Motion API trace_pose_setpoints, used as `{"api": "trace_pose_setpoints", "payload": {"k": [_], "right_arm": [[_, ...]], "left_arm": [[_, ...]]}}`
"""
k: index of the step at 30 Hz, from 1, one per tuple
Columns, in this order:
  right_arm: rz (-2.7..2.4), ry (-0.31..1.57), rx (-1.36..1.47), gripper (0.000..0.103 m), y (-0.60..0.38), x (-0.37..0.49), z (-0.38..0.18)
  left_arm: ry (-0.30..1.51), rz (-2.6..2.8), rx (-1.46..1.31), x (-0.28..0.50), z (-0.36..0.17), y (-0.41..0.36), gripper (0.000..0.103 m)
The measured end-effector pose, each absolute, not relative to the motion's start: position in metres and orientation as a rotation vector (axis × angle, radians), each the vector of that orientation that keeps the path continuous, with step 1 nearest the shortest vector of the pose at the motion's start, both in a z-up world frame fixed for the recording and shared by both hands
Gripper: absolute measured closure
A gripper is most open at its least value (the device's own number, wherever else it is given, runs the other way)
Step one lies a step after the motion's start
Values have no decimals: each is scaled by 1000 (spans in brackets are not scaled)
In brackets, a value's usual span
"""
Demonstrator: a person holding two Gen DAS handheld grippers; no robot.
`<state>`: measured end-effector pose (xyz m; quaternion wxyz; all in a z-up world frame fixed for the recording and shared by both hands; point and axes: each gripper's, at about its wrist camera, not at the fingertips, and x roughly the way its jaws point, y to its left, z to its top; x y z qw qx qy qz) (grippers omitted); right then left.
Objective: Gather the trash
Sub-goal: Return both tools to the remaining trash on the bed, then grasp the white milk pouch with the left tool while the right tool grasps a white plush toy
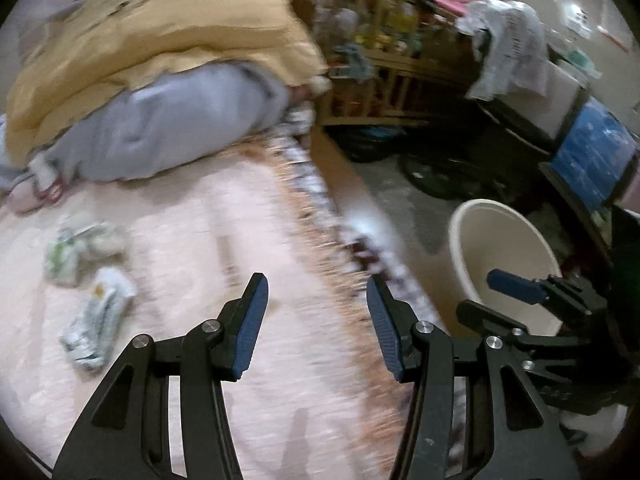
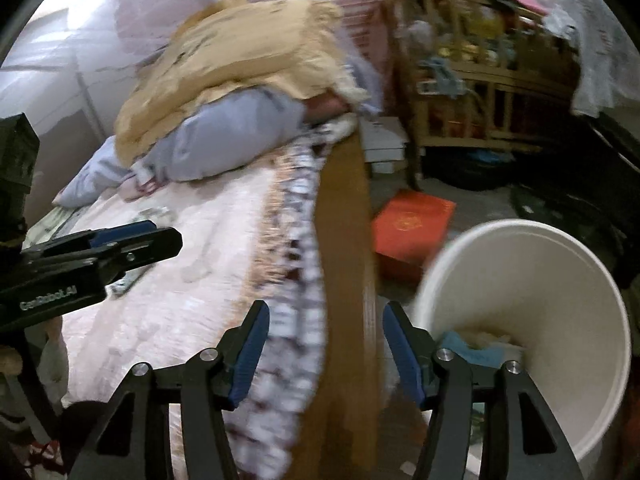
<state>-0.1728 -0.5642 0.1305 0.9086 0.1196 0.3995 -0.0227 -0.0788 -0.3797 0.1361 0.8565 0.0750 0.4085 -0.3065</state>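
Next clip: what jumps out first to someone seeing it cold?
A person lying on the bed under a yellow blanket fills the upper left. Crumpled wrappers lie on the pink bedspread left of the empty left gripper. A white bucket stands on the floor beside the bed, scraps at its bottom.

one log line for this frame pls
left gripper: open, empty | right gripper: open, empty | wrappers: on bed | bin: beside bed, holds trash

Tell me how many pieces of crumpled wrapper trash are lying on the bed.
2. One wrapper lies farther up the pink bedspread; the other sits just below it. Blur may hide more.
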Motion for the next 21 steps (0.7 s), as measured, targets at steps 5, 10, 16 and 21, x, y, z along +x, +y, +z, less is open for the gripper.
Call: {"api": "trace_pose_setpoints", "payload": {"k": [5,10,16,21], "right_arm": [[52,845,209,42,-521,-146,129],[122,870,174,42,-487,-126,123],[185,905,153,39,-459,-105,114],[230,919,129,36,-441,-87,109]], "left_arm": [[884,-557,115,-55,123,-319,53],[912,-457,115,-30,102,-262,49],[969,-408,138,8,70,-222,49],[1009,-422,215,30,45,-221,49]]}}
